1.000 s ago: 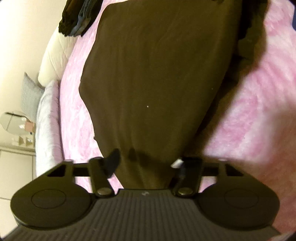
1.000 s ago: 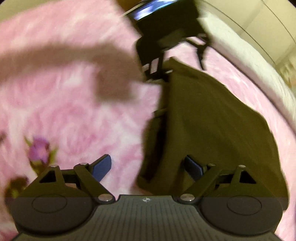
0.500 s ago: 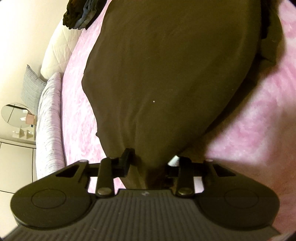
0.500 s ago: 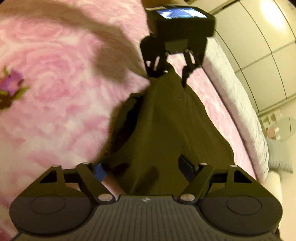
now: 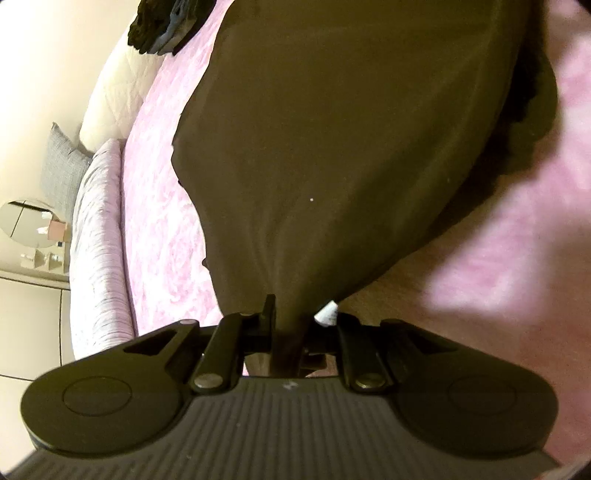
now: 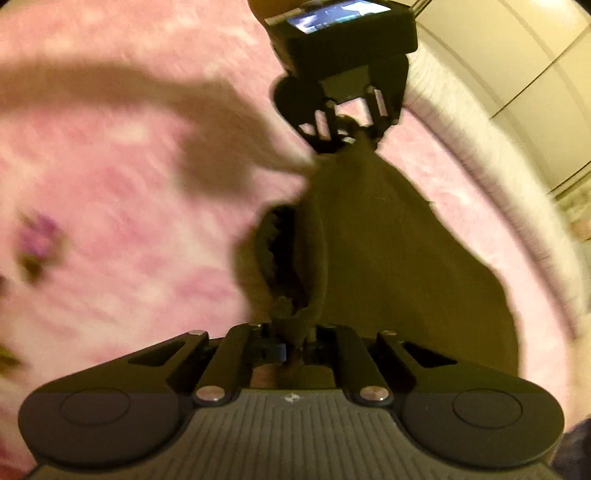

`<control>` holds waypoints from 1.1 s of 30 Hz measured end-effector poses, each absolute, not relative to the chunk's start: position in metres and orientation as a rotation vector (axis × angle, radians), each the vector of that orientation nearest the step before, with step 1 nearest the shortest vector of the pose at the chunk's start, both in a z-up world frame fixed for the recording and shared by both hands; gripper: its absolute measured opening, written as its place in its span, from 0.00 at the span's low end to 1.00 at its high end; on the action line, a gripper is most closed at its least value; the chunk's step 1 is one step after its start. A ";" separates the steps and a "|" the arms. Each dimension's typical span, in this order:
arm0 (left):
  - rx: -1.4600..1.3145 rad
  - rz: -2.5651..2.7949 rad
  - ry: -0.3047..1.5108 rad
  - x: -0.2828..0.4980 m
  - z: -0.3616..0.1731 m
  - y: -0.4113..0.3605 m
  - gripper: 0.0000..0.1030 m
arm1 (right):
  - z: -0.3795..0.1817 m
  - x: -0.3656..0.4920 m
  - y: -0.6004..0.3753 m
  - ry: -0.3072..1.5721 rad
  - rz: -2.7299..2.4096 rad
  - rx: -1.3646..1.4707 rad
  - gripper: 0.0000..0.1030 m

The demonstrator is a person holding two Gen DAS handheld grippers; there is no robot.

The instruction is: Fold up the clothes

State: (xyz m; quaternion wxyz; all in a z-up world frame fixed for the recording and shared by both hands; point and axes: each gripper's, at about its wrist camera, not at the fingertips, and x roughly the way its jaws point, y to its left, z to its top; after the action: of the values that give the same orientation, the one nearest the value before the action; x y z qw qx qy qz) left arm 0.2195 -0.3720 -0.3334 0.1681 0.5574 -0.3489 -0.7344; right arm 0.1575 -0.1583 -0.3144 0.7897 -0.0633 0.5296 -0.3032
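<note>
Left gripper (image 5: 291,321): fingers drawn close together, clamped on a bunched edge of the dark brown garment (image 5: 351,140). From that pinch the cloth fans out and away along the gripper's line of sight, taut creases radiating from the grip.

Right gripper (image 6: 295,341): fingers likewise closed down on the garment's near edge. From here the cloth (image 6: 388,258) runs straight ahead to the left gripper (image 6: 345,138), which faces back from the far end.

Governing relation: the garment's long axis lies along the line joining the two grippers, each holding one end, neither nearer the cloth than the other. The stretch between them looks lifted rather than flat; along the garment's left edge in the right wrist view a darker inner layer (image 6: 284,254) gapes open.

Position of garment: over the pink bedspread (image 6: 129,221), with the bed's pale edge (image 6: 480,155) beyond the garment's right side in the right wrist view. A separate dark heap of clothing (image 5: 166,26) sits beyond the garment's far left corner in the left wrist view.

Judgement: any fold from this hold would bring one held end toward the other along that axis. Right view is motion-blurred; finer detail is not verifiable.
</note>
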 end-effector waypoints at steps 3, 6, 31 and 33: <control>1.630 -2.100 -1.008 0.232 -0.315 -0.351 0.10 | -0.295 0.162 -0.136 1.100 -0.611 -0.086 0.06; 1.691 -2.102 -1.007 0.245 -0.293 -0.332 0.10 | -0.274 0.165 -0.120 1.053 -0.574 -0.022 0.06; 2.127 -2.195 -0.839 -0.069 -0.287 -0.540 0.11 | -0.279 -0.170 -0.352 0.423 -1.031 1.031 0.06; 2.148 -2.209 -0.818 -0.076 -0.299 -0.545 0.14 | -0.298 -0.187 -0.356 0.395 -1.034 1.111 0.06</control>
State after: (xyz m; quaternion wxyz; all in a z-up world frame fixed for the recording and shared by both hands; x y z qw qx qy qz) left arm -0.0760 -0.5453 -0.2985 -0.0234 0.6736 -0.2565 -0.6928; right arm -0.1869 -0.3564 -0.2984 0.7079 0.5002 0.1781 -0.4658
